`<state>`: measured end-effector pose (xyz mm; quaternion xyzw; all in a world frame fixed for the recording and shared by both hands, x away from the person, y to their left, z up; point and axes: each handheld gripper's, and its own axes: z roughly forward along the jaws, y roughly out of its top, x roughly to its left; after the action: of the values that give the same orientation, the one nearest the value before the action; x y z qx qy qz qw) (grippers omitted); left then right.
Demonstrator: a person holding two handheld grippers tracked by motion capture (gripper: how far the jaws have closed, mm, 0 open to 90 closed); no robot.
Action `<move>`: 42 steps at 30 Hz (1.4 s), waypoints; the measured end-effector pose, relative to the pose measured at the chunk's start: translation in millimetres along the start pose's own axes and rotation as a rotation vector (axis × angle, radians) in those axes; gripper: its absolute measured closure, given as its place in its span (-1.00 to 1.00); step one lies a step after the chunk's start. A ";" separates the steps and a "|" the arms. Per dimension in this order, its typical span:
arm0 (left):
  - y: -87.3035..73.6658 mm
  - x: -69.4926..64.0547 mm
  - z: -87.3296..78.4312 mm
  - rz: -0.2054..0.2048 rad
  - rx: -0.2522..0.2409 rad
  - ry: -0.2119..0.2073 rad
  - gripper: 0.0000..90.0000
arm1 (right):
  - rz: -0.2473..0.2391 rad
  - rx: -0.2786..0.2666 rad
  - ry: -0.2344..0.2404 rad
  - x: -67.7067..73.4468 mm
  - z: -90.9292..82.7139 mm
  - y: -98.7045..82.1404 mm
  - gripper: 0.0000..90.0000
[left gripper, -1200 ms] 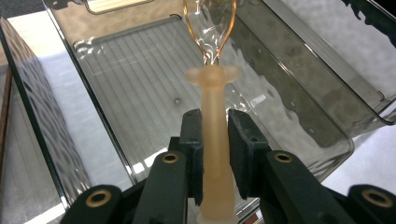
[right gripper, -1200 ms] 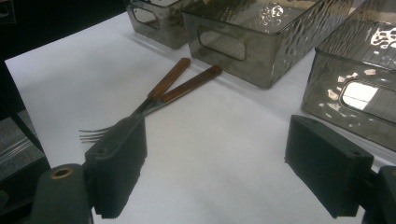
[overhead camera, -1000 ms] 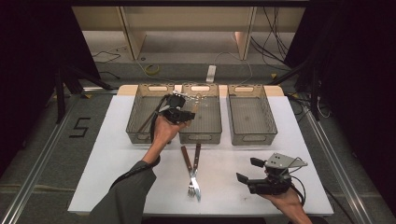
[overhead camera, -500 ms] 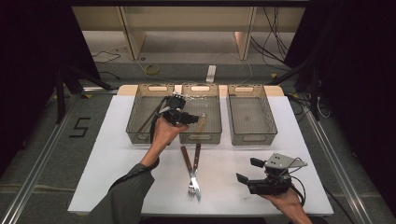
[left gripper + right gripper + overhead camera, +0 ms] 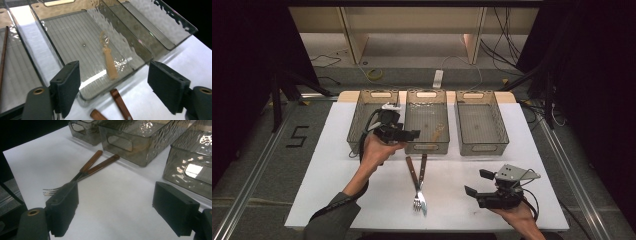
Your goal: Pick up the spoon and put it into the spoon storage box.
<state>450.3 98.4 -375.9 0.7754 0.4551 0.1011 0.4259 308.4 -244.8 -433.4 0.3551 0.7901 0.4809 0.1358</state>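
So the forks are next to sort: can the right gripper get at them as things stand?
Probably yes. The right gripper is open, and bare table lies between it and the forks, which lie crossed in the open, apart from the bins.

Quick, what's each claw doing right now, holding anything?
Left claw: open, jaws just opened, nothing between them, above the middle bin with a spoon in it.
Right claw: open, empty.

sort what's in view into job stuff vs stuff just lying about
Job: left gripper, jaws just been opening, nothing between them; wooden spoon in middle bin; two wooden-handled utensils on the table; left bin; right bin; right gripper, open.
Lying about: power strip; coiled cable.
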 end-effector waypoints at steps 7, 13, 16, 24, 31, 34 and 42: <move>-15.8 -2.7 -20.3 0.019 -0.027 0.013 -0.52 | 0.000 -0.002 0.007 0.7 1.2 0.6 -0.52; -29.1 -4.7 -29.2 0.034 -0.033 -0.007 -0.55 | -0.011 0.006 0.017 4.2 5.9 1.9 -0.52; -36.4 -5.6 -32.8 0.040 -0.038 -0.010 -0.56 | -0.013 0.008 0.021 5.0 7.9 3.4 -0.52; -54.5 -6.3 -41.6 0.049 -0.070 -0.042 -0.60 | -0.022 0.012 0.029 3.4 13.5 8.1 -0.51; -75.5 -4.9 -45.2 0.054 -0.091 -0.042 -0.61 | -0.039 0.025 0.042 4.8 20.6 12.0 -0.52; -81.3 -2.6 -46.6 0.043 -0.092 -0.041 -0.61 | -0.042 0.028 0.045 4.6 22.8 13.6 -0.51; -92.1 -1.0 -54.9 0.046 -0.104 -0.049 -0.62 | -0.052 0.041 0.057 6.0 35.2 19.2 -0.51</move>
<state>362.8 149.3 -411.1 0.7648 0.4206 0.1152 0.4742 332.0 -211.8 -433.8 0.3232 0.8123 0.4708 0.1186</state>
